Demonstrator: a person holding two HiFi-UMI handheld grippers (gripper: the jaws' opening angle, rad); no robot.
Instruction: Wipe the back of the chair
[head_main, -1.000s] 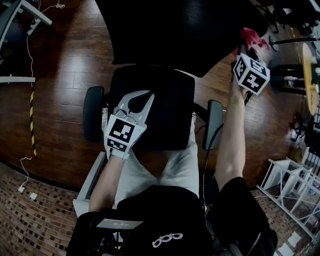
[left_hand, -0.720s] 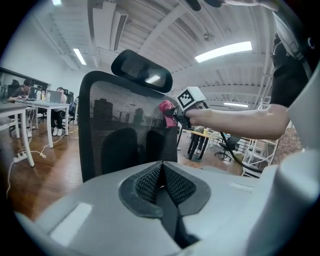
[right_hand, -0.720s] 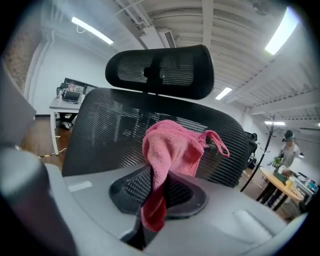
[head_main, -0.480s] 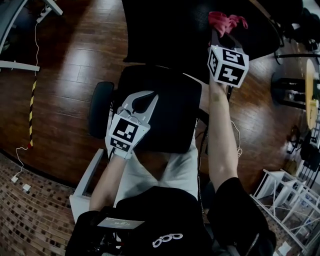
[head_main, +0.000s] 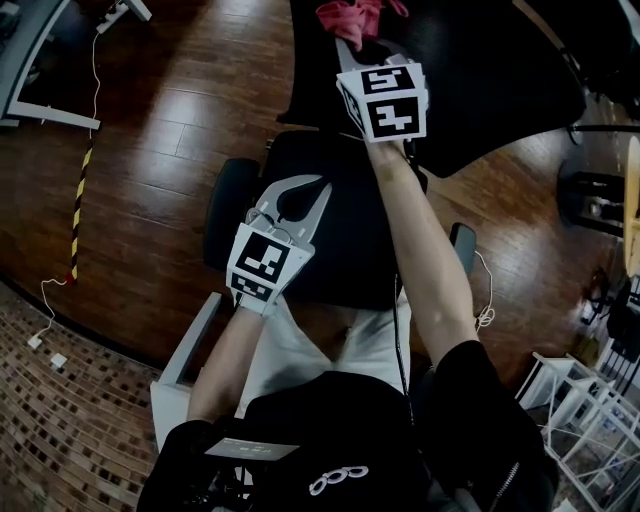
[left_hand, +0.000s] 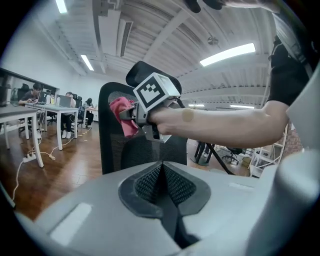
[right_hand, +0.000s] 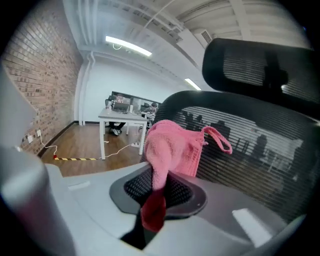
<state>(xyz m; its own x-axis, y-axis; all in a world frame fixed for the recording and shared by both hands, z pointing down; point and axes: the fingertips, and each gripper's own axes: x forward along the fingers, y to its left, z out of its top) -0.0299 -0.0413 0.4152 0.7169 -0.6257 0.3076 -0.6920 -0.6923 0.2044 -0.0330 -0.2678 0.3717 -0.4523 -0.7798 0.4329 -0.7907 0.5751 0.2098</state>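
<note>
We pinch cloth (head_main: 352, 14) in right gripper (head_main: 350, 48), top centre, up by the chair back (head_main: 480, 70) to wipe; left gripper (head_main: 308, 185) jaws pressed together, empty, idling mid-frame

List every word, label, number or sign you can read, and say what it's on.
No readable text.
Cubes on the left gripper and right gripper: black-and-white square markers, no letters.
The white looped logo on the black top: too unclear to read.
</note>
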